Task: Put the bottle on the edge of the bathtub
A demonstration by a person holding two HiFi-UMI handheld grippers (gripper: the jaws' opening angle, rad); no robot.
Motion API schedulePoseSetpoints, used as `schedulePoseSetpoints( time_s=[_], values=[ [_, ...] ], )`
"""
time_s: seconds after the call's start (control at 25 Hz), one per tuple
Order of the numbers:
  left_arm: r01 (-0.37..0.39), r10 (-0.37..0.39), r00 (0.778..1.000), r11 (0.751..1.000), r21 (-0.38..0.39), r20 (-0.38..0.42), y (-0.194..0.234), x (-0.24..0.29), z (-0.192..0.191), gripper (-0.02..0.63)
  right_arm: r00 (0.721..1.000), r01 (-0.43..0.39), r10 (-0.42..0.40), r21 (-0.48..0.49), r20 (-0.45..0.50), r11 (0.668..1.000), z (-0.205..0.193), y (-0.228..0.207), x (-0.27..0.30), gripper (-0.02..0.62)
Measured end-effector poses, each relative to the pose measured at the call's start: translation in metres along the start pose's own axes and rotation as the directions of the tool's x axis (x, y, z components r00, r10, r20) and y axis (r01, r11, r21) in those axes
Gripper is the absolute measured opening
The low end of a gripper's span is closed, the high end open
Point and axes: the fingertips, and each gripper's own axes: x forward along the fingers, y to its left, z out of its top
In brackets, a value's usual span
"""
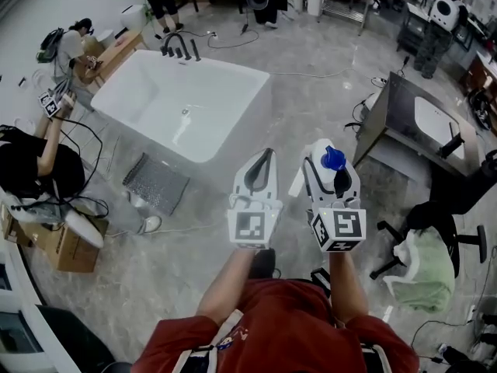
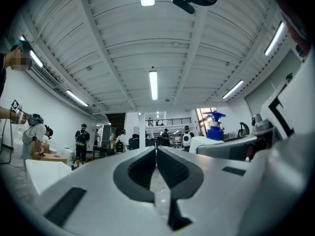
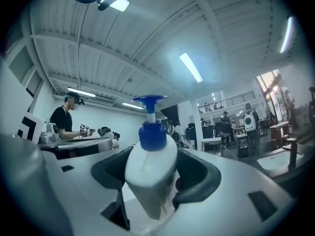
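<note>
Head view: my left gripper (image 1: 265,155) and right gripper (image 1: 331,165) are held side by side at frame centre, above the grey marbled floor (image 1: 326,84). Each carries its marker cube nearest to my red-sleeved arms at the bottom of the frame.

Right gripper view: my fingers (image 3: 197,173) grip the white plastic pump bottle with a blue collar and blue dispenser head (image 3: 150,173). One finger presses each side of the white body. The bottle stands upright between them, its pump rising at frame centre against the ceiling lights.

Left gripper view: my fingers (image 2: 138,168) are closed against each other, with only a thin seam between them and nothing held. The bottle's blue head appears to the right of centre in this view, beside the white body of the right gripper.

The white rectangular freestanding bathtub (image 1: 206,62) lies in the upper left of the head view, with a black faucet set (image 1: 178,47) on its far rim. The bottle is well apart from it, to the lower right of the tub's near corner, and no part of it touches the rim. A grey textured mat (image 1: 155,183) lies on the floor just beside the tub's near wall. A brown cardboard box (image 1: 66,249) sits at the lower left.
</note>
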Motion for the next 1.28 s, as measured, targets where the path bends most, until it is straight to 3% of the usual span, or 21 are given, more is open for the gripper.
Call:
schedulePoseSetpoints(
  time_s=[0.44, 0.76, 1.04, 1.28],
  values=[
    [0.014, -0.014, 1.000, 0.999, 0.033, -0.001, 0.081, 0.105, -0.018, 0.018, 1.000, -0.003, 0.002, -0.015, -0.010, 1.000, 0.002, -0.011, 0.134, 0.282],
    [0.007, -0.007, 1.000, 1.000, 0.004, 0.017, 0.129, 0.153, -0.015, 0.018, 1.000, 0.004, -0.004, -0.025, -0.003, 1.000, 0.006, -0.008, 0.202, 0.282],
    [0.008, -0.008, 1.000, 1.000, 0.011, -0.007, 0.138, 0.188, -0.032, 0.018, 1.000, -0.004, 0.004, -0.011, -0.007, 1.000, -0.001, -0.025, 0.238, 0.282],
    [0.006, -0.005, 1.000, 0.999, 0.048, -0.014, 0.128, 0.246, -0.058, 0.018, 0.999, -0.032, 0.032, -0.011, 0.004, 0.999, -0.009, -0.067, 0.283, 0.282]
  ],
)
